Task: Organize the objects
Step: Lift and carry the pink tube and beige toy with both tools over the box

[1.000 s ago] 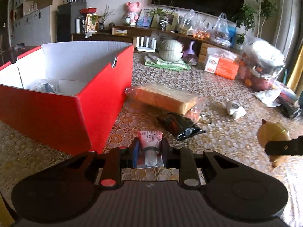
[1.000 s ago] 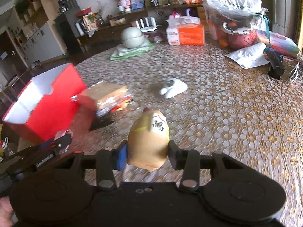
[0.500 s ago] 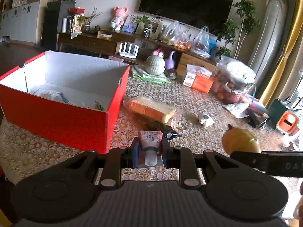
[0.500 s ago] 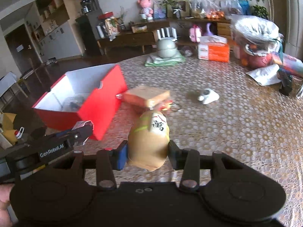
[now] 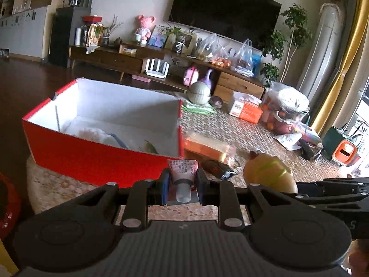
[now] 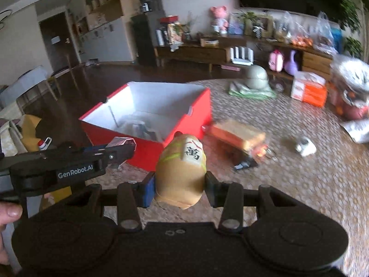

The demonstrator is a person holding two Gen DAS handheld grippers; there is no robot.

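Left wrist view: left gripper [image 5: 182, 184] pinches a light, squashy tube [image 5: 183, 169] by its neck, near the red box [image 5: 99, 159]; right gripper [image 6: 180, 184] clamps a rigid figurine [image 6: 182, 170].

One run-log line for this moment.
left tool: shut on tube | right tool: shut on tan figurine | red box: open, both above table, short of it

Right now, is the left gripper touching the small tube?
Touching. In the left wrist view the left gripper is closed on the tube, with both fingers pressed against its sides, above the table.
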